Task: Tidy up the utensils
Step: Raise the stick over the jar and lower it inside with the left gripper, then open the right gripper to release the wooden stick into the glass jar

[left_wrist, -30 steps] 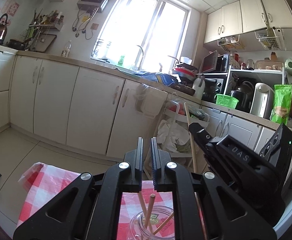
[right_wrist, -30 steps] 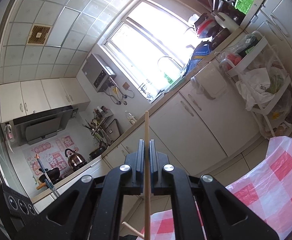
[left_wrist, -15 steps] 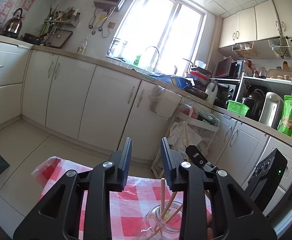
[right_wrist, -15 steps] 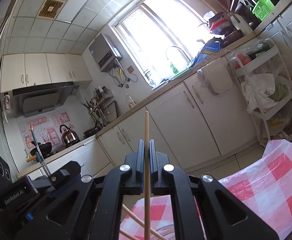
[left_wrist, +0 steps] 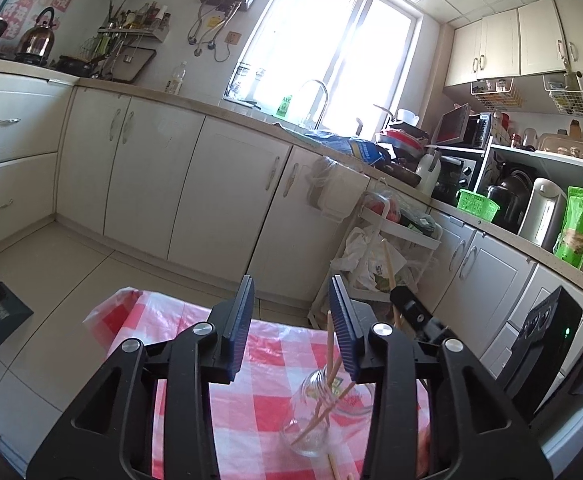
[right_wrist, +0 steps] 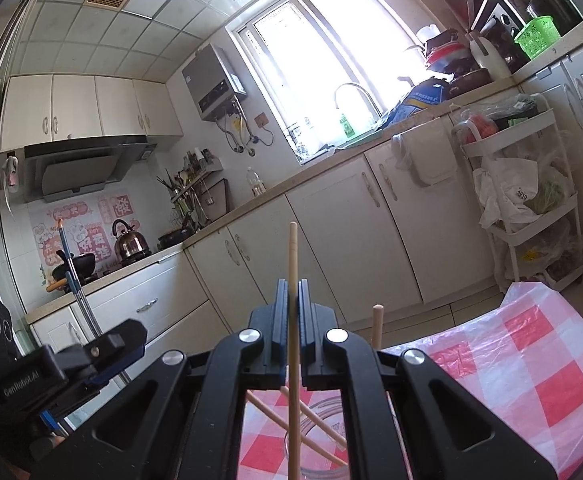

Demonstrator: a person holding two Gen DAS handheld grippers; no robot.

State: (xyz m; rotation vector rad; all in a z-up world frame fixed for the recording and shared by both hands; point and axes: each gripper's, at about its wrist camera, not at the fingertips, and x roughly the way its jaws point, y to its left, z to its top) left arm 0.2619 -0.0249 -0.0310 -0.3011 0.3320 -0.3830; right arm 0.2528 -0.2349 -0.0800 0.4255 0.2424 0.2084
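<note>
Left gripper (left_wrist: 290,322): your jaws are opening with nothing between them, just left of the jar.
Jar (left_wrist: 323,416): on the checked cloth (left_wrist: 251,392), several chopsticks already inside.
Right gripper (right_wrist: 290,304): you hold one chopstick (right_wrist: 292,264) pinched upright above the jar, not yet dropped.
Hidden: jar base and any loose chopsticks are cut off.

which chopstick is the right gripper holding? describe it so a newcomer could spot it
Start at the red-and-white checked tablecloth, then the glass jar standing on it. Above the jar, the right gripper is shut on one wooden chopstick. It stands upright, pinched between the pads; the other chopsticks lean loose in the jar.
</note>
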